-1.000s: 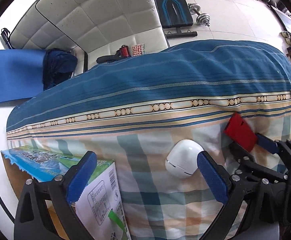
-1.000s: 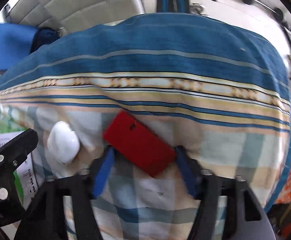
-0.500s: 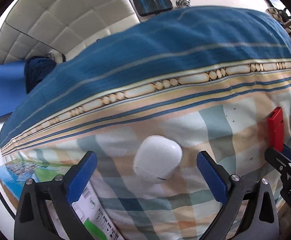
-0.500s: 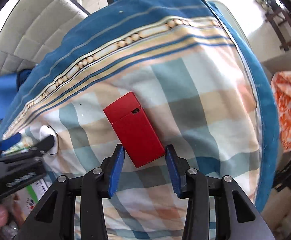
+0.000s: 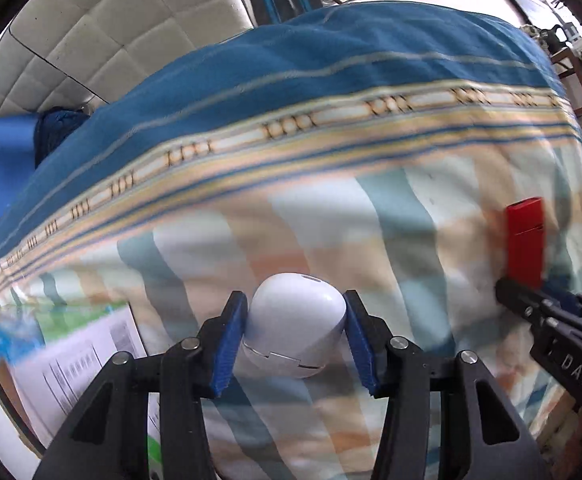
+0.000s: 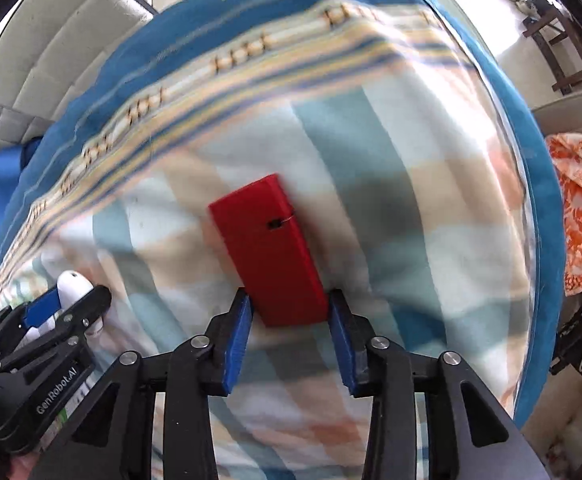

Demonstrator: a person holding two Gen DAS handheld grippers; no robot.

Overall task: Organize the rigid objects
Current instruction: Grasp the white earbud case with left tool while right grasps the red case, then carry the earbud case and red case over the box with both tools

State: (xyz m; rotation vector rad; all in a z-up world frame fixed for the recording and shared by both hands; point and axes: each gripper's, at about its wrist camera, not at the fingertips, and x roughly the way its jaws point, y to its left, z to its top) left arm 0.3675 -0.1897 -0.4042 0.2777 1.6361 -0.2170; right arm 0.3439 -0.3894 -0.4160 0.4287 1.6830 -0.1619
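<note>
1. The rounded white glossy plastic case (image 5: 293, 326) lay on the checked cloth of the bed (image 5: 331, 216), clasped between the blue pads of the left gripper (image 5: 294, 336), which had closed on its sides.
2. The flat red rectangular box (image 6: 269, 248) lay on the same cloth, to the right of the white case and well apart from it; its near end sat between the blue pads of the right gripper (image 6: 289, 334), closed against it on both sides.
3. A printed cardboard box (image 5: 71, 344) with green and white panels lay just beside the left gripper.
4. A quilted cream headboard (image 5: 131, 28) stood beyond the blue-striped cover.
</note>
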